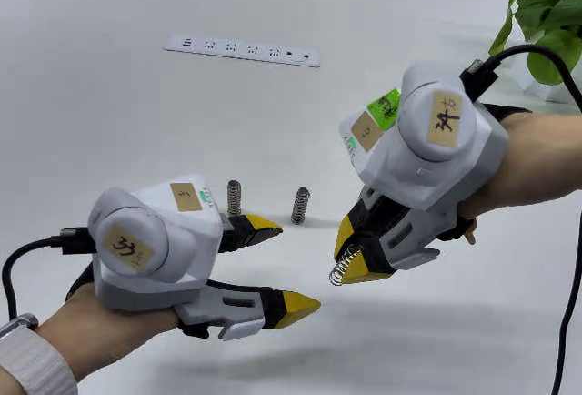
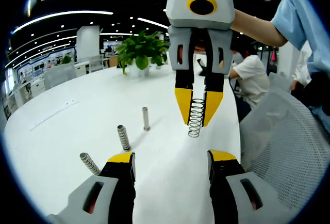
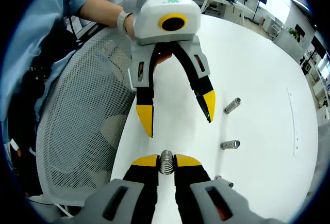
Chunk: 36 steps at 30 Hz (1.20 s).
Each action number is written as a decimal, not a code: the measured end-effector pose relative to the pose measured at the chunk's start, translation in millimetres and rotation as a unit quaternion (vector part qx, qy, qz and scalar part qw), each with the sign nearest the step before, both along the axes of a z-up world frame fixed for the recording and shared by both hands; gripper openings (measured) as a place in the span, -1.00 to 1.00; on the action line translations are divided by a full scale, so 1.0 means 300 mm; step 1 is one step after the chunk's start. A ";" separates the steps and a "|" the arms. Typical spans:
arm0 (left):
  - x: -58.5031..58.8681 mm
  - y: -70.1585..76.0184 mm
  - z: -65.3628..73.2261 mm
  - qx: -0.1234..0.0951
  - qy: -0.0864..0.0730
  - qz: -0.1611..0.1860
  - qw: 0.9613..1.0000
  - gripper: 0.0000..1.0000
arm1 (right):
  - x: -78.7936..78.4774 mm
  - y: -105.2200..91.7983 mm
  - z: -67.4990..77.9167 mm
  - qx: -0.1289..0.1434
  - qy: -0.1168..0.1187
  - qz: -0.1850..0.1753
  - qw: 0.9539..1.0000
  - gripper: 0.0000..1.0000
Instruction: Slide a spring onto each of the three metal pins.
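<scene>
- White workbench (image 1: 109, 122) sits under both tools, and by my reckoning the job on it is two-thirds done.
- My right gripper (image 3: 166, 163) is clenched on the last spring (image 2: 196, 116). The yellow tips pinch its upper coils, so the rest hangs free below them. I judge that leaves the lower end open to drop over a pin.
- My left gripper (image 2: 171, 158) faces it with its jaws released and nothing between them. It is held low by the bench, I think ready to steady the coil if it sways.
- Just past the left jaws, the bare pin (image 2: 146, 118) stands upright with nothing on it. That is where the held spring belongs.
- Nearer the left jaw, the first loaded pin (image 2: 123, 137) and the second loaded pin (image 2: 88, 163) already wear their coils, so I would leave them alone.
- Farther out, a power strip (image 1: 242, 50) lies flat across the bench and a plant (image 1: 544, 13) stands at its edge, both well apart from the work.
</scene>
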<state>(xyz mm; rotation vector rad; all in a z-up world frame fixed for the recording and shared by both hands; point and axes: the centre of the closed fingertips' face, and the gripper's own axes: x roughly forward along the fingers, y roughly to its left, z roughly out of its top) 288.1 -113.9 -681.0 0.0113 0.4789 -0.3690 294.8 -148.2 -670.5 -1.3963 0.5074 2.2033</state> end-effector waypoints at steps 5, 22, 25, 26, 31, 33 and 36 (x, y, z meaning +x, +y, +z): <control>-0.028 0.044 -0.008 0.003 0.003 0.026 1.000 0.30 | 0.010 0.001 0.001 0.000 -0.002 0.000 1.000 -0.76; -0.118 0.203 -0.032 0.017 0.023 0.117 0.993 0.92 | 0.067 -0.015 0.007 -0.005 -0.012 -0.007 1.000 -0.76; -0.134 0.228 -0.039 0.019 0.028 0.131 0.991 1.00 | 0.082 -0.018 0.010 -0.006 -0.016 -0.009 1.000 -0.76; -0.143 0.234 -0.044 0.017 0.030 0.131 0.991 1.00 | 0.091 -0.018 0.012 -0.007 -0.017 -0.011 1.000 -0.76; -0.165 0.256 -0.050 0.010 0.034 0.149 0.988 1.00 | 0.127 -0.011 0.019 -0.006 -0.024 -0.016 1.000 -0.76; -0.168 0.258 -0.048 0.008 0.033 0.152 0.988 1.00 | 0.144 -0.007 0.019 -0.006 -0.028 -0.017 0.999 -0.76; -0.171 0.261 -0.048 0.006 0.032 0.156 0.987 1.00 | 0.179 0.002 0.022 -0.007 -0.037 -0.021 0.999 -0.76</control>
